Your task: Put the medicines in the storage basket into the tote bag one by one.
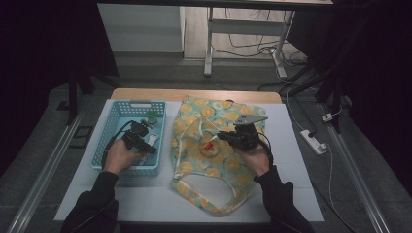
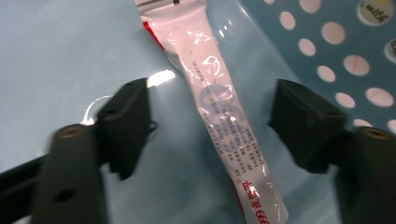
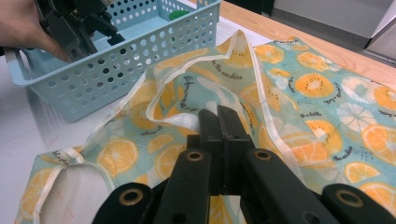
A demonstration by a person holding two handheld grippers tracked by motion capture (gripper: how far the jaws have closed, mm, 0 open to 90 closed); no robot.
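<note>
One sachet, one basket, one bag, my two grippers.

My left gripper [image 2: 210, 116] is inside the blue basket [image 1: 108, 127], its jaws apart on both sides of the single sachet [image 2: 224, 121] lying on the basket floor, not pressing it. My right gripper [image 3: 219, 126] is clamped on the rim of the fruit-print bag [image 3: 299, 84] on the surface beside the basket. One green-capped bottle [image 1: 152, 117] stands at the basket's far end.

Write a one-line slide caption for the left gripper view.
Left gripper, jaws apart, straddles a glossy white printed sachet on the light-blue perforated plastic basket's floor.
</note>
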